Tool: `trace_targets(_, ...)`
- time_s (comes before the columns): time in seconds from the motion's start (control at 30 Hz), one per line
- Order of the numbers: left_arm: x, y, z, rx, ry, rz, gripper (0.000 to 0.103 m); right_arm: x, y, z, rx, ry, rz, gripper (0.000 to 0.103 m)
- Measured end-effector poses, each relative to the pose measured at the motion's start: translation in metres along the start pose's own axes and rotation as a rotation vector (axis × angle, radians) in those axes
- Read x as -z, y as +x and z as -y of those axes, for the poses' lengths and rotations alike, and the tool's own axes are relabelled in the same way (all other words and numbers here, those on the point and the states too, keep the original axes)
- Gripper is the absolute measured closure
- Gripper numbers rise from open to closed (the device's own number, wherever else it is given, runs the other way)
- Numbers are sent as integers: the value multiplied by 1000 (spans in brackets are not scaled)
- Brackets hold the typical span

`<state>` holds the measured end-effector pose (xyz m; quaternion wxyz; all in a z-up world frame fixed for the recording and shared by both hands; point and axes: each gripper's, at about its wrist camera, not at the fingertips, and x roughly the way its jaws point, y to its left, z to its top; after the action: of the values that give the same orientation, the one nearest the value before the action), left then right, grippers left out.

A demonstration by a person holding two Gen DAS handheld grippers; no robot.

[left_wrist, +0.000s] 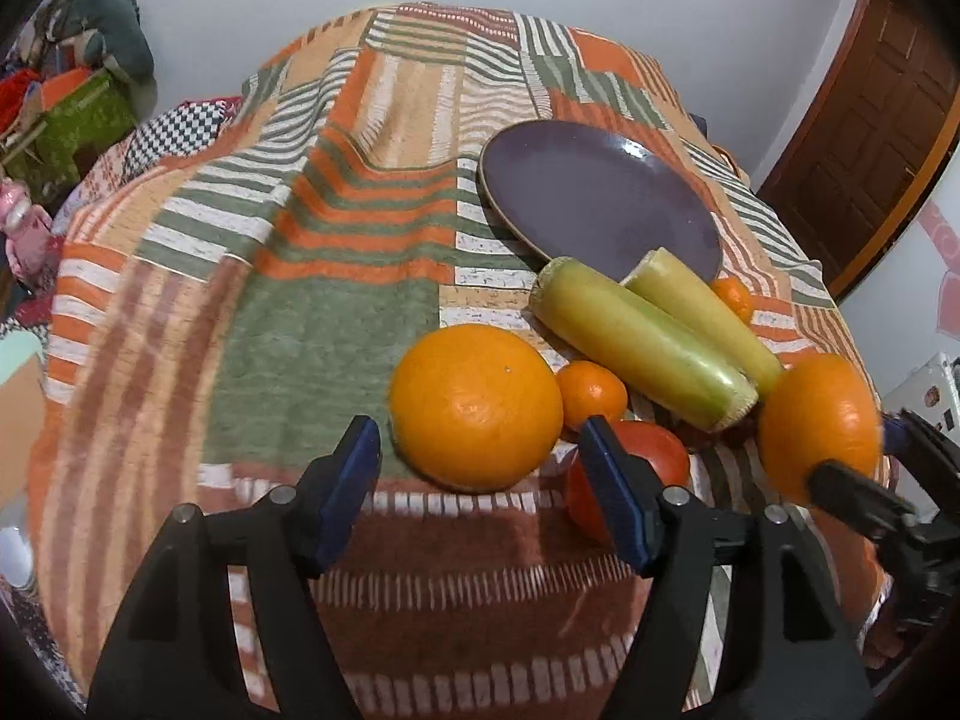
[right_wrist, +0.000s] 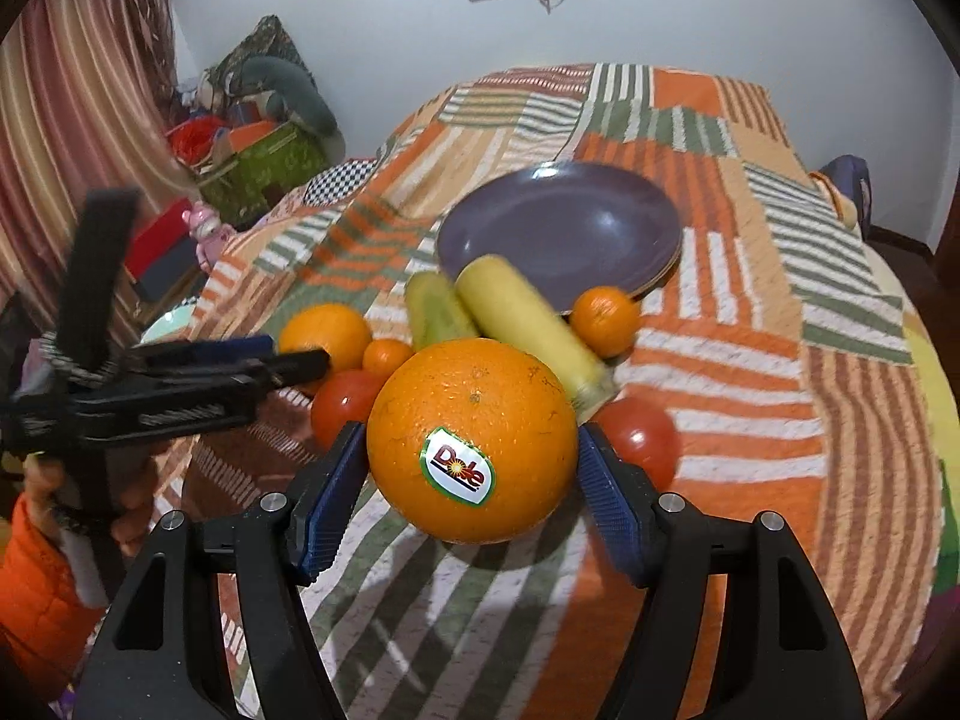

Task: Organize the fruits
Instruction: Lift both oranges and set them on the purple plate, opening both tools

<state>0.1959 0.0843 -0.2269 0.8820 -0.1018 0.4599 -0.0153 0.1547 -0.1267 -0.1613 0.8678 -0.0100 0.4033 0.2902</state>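
Plate [right_wrist: 558,228] bare at upper centre, fruit unsorted: right tool [right_wrist: 471,468] clamps an orange [right_wrist: 471,444], left tool [left_wrist: 480,468] wide, empty.

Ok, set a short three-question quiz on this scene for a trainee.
1. True or false: the plate holds fruit.
2. What sits between the jaws of the right gripper? A) a lemon B) the stickered orange C) an apple
3. Fill in: the right wrist view shows ___ tomatoes.

Key: 1 false; 2 B; 3 two.
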Motion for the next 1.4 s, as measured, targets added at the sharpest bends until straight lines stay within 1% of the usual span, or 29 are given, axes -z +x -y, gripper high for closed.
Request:
trace_targets(0.1, -5, 7, -5, -26, 5, -16, 31, -2, -3, 4, 2, 4, 15, 36)
trace_targets(0.17, -7, 13, -10, -30, 12, -23, 31, -4, -5, 4, 3, 5, 21, 36)
trace_targets(0.23, -8, 18, -12, -14, 4, -22, 32, -5, -6, 5, 4, 4, 30, 36)
trace_targets(0.27, -8, 19, -11, 0, -3, -22, 38, -5, -6, 6, 3, 6, 33, 36)
trace_targets(0.3, -9, 19, -11, 12, -4, -23, 37, -6, -7, 7, 2, 7, 34, 36)
trace_targets(0.43, -11, 17, -7, 2, 7, -25, 38, -9, -9, 10, 1, 13, 43, 36)
trace_targets(0.53, -16, 8, -3, -13, 30, 7, 38, -13, -13, 12, 19, 3, 64, 36)
trace_targets(0.67, -30, -14, 5, -4, 47, 78, 38, -24, -17, 18, 38, -6, 92, 36)
trace_targets(0.77, -46, -29, 13, -2, 72, 132, 38, -37, -20, 25, 48, -7, 123, 36)
trace_targets(0.93, -68, -42, 26, 1, 109, 196, 38, -62, -23, 37, 73, -1, 179, 36)
trace_targets(1.07, -84, -43, 35, 0, 131, 223, 38, -81, -21, 42, 115, -28, 216, 36)
trace_targets(1.17, -95, -39, 42, -7, 144, 234, 38, -95, -18, 47, 128, -34, 236, 36)
trace_targets(1.4, -130, -16, 48, -3, 145, 226, 38, -119, 4, 52, 143, -69, 236, 36)
